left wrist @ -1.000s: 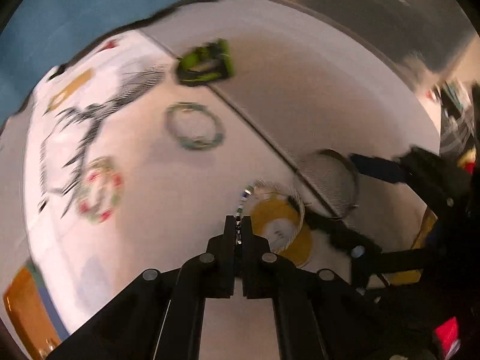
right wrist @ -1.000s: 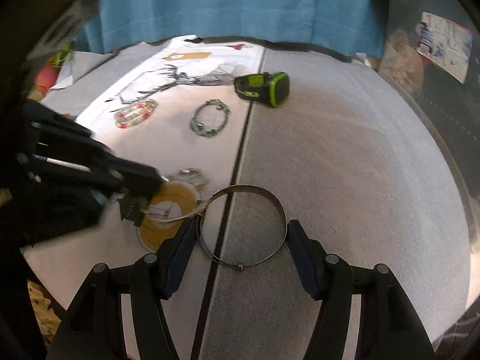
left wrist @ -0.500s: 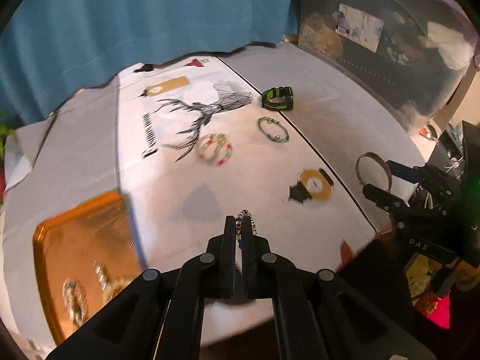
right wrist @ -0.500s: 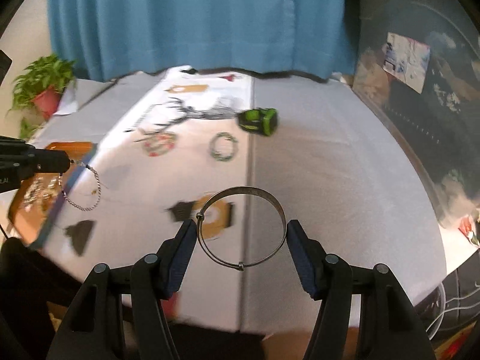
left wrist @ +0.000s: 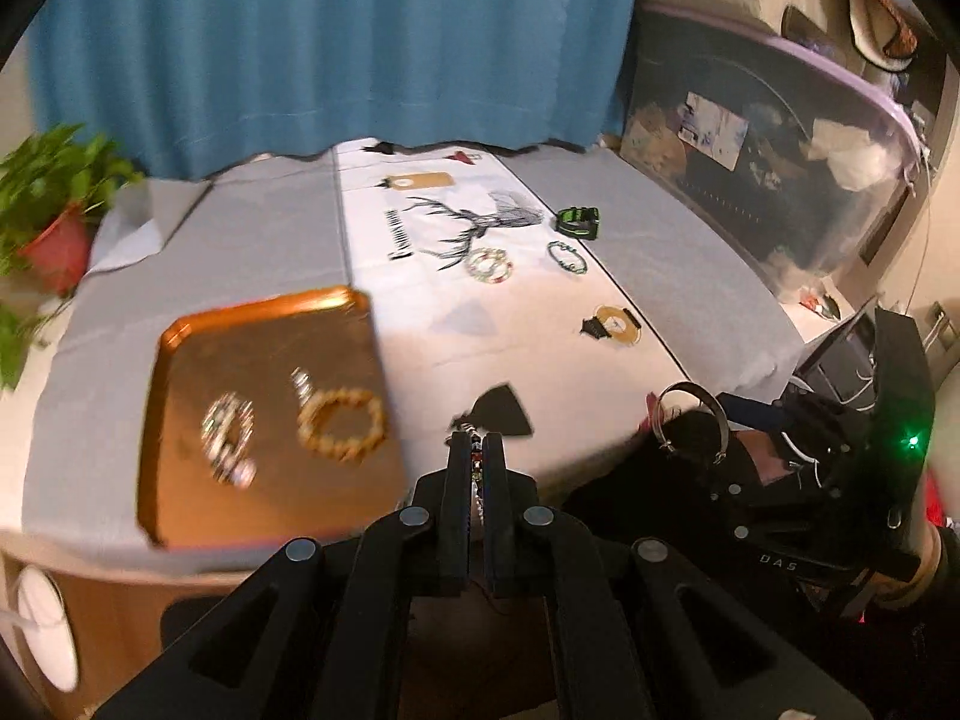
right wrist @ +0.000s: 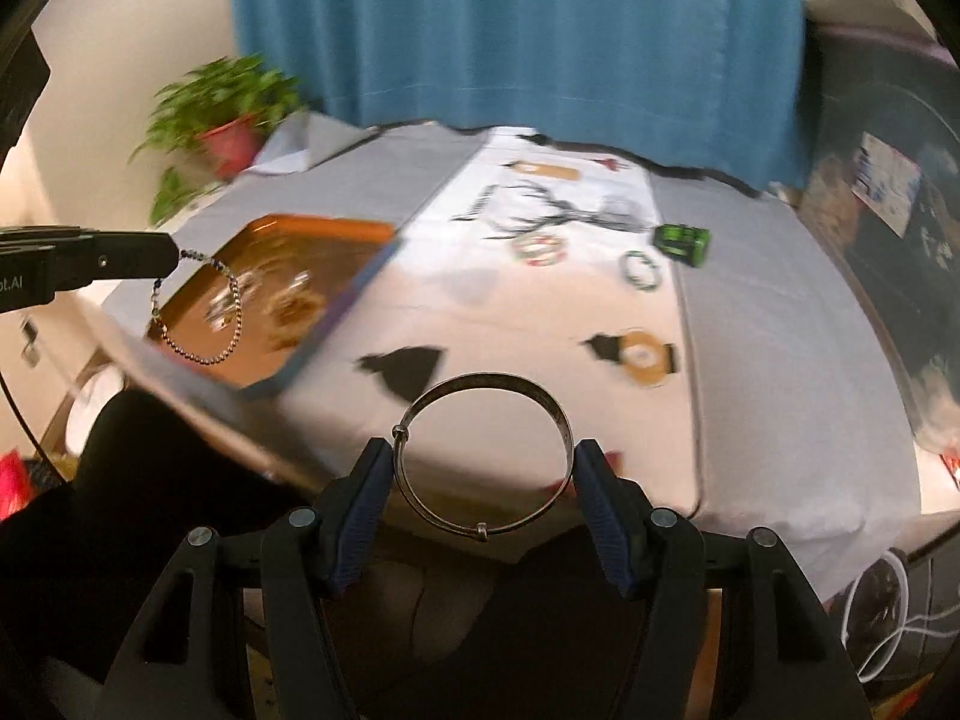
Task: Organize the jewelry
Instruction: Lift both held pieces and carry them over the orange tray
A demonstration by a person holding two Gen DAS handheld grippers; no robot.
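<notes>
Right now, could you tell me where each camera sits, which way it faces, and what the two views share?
Left wrist: on the left gripper, looking along its shut fingers, which pinch a bead chain, toward the orange tray; the right gripper shows at right.
Right wrist: on the right gripper, whose pads clasp a silver bangle, facing the table; the left gripper enters at left.
Shared: tray, green watch, blue curtain.

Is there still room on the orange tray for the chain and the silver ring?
Yes. The orange tray is bare along its far part and near its left rim. The middle is crowded by the gold bead bracelet and a silvery bracelet.
</notes>
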